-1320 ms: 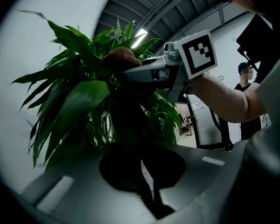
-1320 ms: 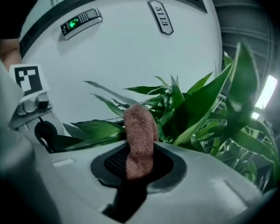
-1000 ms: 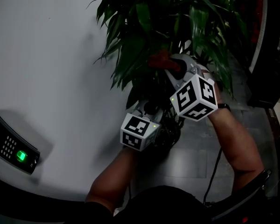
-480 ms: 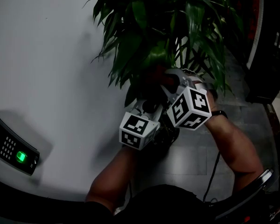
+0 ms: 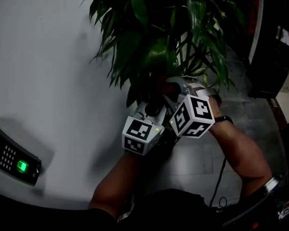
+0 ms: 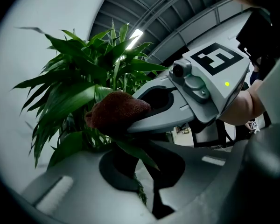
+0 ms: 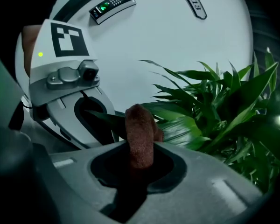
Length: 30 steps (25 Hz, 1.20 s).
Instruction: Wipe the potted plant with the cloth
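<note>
The potted plant point(image 5: 159, 28) has long green leaves and stands against a white wall. My left gripper point(image 5: 151, 107) is shut on one leaf point(image 6: 133, 153) low in the plant and holds it out. My right gripper point(image 5: 169, 88) is shut on a folded red-brown cloth point(image 7: 140, 134). That cloth point(image 6: 117, 111) rests on the held leaf, just ahead of the left jaws. In the right gripper view the left gripper point(image 7: 91, 118) is close on the left, with the dark leaf point(image 7: 107, 120) running from its jaws to the cloth. In the head view foliage mostly hides the cloth.
A curved white wall point(image 5: 53, 66) stands left of the plant, with a keypad panel point(image 5: 14, 160) showing a green light. Grey floor tiles point(image 5: 202, 162) lie below. A dark cabinet point(image 5: 272, 57) stands at the right, and a cable point(image 5: 220, 177) hangs by the right forearm.
The right gripper has come down with the cloth, from up among the leaves to just beside the left gripper. The left gripper has stayed where it was, still closed.
</note>
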Tool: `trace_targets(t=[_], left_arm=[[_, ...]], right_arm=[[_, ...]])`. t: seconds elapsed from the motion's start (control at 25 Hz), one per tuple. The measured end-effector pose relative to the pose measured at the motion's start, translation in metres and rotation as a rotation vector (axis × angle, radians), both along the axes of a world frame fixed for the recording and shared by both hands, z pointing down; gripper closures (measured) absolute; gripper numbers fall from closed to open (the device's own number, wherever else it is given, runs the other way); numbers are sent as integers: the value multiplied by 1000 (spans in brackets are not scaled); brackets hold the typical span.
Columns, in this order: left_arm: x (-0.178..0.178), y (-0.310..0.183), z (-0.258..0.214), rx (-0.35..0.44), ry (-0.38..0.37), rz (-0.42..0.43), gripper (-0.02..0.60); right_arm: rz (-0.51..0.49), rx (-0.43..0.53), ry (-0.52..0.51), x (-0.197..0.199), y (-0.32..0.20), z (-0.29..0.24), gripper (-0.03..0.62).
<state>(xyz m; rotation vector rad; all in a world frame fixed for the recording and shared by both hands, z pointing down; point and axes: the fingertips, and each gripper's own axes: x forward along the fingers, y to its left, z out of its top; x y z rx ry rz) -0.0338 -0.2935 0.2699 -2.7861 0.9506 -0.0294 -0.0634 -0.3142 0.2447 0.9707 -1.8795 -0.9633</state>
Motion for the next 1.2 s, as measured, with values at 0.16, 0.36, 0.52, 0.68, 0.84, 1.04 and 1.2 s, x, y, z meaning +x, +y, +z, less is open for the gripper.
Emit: trace_targets(t=[0.16, 0.36, 0.52, 0.68, 0.84, 1.04, 1.2], left_arm=[[-2, 9, 8, 7, -17, 13, 563], [-5, 22, 17, 19, -25, 37, 563], [-7, 35, 29, 1, -29, 51, 563], [-7, 51, 45, -24, -48, 54, 563], [-7, 67, 55, -49, -52, 31, 563], [-5, 98, 66, -122, -7, -25, 563], [0, 140, 76, -254, 80, -56, 563]], right_arm=[[20, -15, -1, -1, 11, 10, 530], [54, -31, -11, -2, 26, 20, 530], [71, -54, -27, -3, 39, 32, 530], [66, -83, -37, -3, 55, 48, 530], [32, -103, -44, -4, 71, 58, 530], [-6, -150, -185, 10, 115, 67, 530], [-15, -242, -436, 44, 171, 83, 530]])
